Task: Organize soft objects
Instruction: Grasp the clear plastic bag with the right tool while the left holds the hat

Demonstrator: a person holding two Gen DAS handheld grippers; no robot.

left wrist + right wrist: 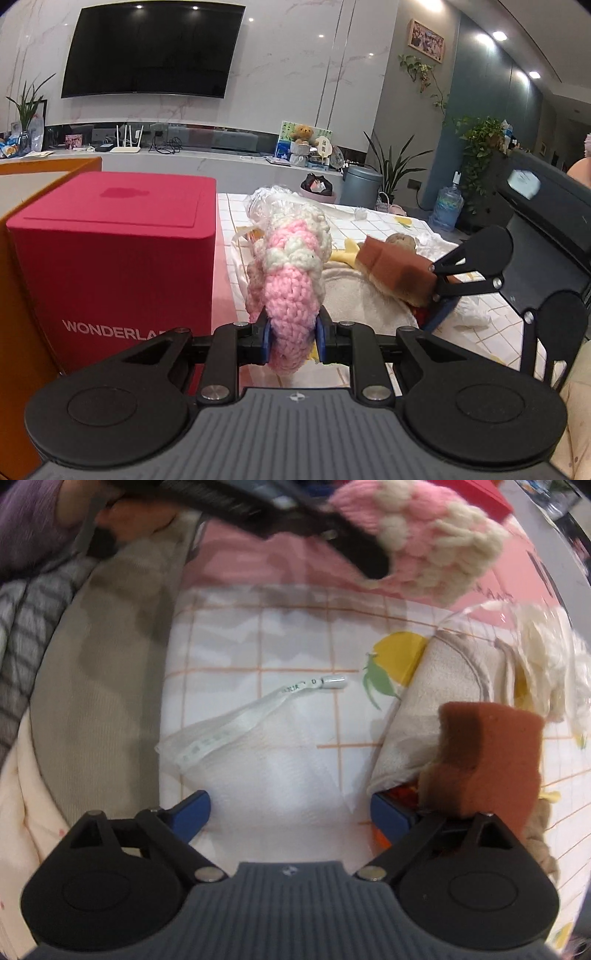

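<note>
My left gripper [293,339] is shut on a pink-and-cream crocheted piece [291,266], held up beside a red box [110,258]. The right wrist view shows the same piece [417,535] at the top. My right gripper [290,808] points down with its jaws wide open over a white mesh zip bag [266,760] that lies flat on the tablecloth; its pads press on nothing. A brown foam block [491,746] rests against the outer side of its right finger, on a beige cloth [436,709]. The block [399,266] also shows in the left wrist view.
The tablecloth [295,646] is white with an orange grid and lemon prints. A clear bag of cream yarn [546,657] lies at the right. A person's grey and beige clothing [92,664] borders the left. An orange box edge [14,295] stands left of the red box.
</note>
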